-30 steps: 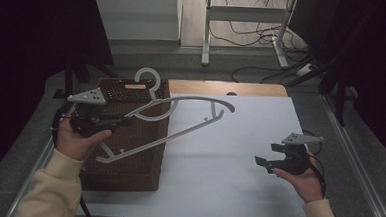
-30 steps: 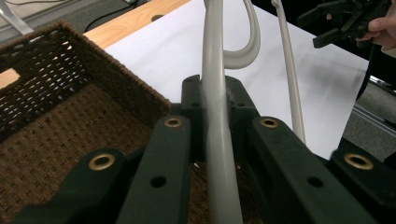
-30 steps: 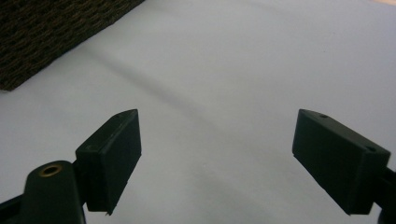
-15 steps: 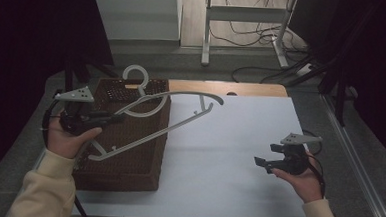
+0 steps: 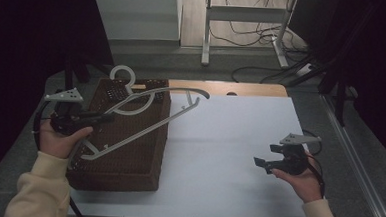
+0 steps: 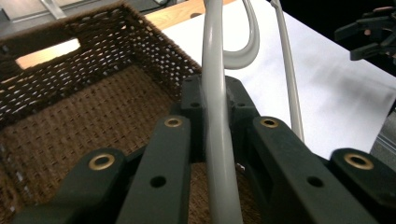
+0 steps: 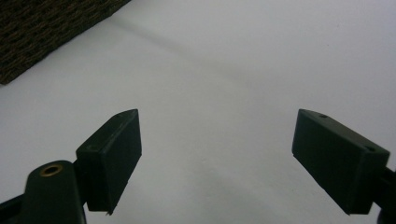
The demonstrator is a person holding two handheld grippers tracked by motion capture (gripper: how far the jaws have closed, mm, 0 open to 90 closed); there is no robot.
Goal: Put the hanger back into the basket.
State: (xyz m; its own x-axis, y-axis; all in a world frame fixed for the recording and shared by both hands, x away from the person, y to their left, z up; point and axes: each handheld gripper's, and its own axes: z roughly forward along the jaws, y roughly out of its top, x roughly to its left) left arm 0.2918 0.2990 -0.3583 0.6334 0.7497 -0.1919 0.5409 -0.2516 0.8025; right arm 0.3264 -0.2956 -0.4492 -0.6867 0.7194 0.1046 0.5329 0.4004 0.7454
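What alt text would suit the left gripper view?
The left gripper, its black jaws shut on the pale grey plastic clothes hanger, holds it above the brown woven wicker basket; the white tabletop lies beyond.

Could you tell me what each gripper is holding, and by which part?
Left gripper: shut on white plastic hanger's curved shoulder arm. Right gripper: open, empty.
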